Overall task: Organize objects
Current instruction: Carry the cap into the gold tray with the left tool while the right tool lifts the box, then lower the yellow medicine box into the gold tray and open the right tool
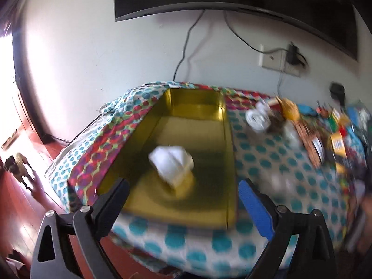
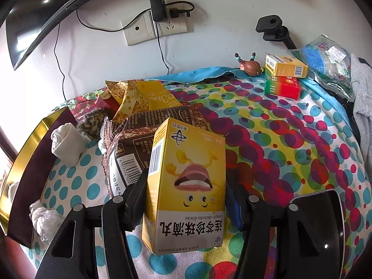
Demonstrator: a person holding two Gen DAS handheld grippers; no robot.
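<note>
My left gripper (image 1: 183,190) is open and empty, just above the near end of a gold box (image 1: 223,186) on the dotted cloth. A crumpled white item (image 1: 172,162) lies inside the box. My right gripper (image 2: 186,197) is shut on a yellow medicine box (image 2: 186,186) with a cartoon mouth, held above the cloth. The gold box also shows at the left edge of the right wrist view (image 2: 25,153). Behind the held box lie brown snack bags (image 2: 137,148), a yellow snack bag (image 2: 148,100), rolled white socks (image 2: 67,144) and a dark pine-cone-like lump (image 2: 93,125).
At the back right stand a yellow box (image 2: 286,66) on a red-green box (image 2: 282,87), a small figurine (image 2: 251,66) and a plastic bag (image 2: 325,62). A phone (image 2: 325,220) lies near right. A crumpled plastic wad (image 2: 44,216) lies near left. A dog (image 1: 21,167) stands on the floor.
</note>
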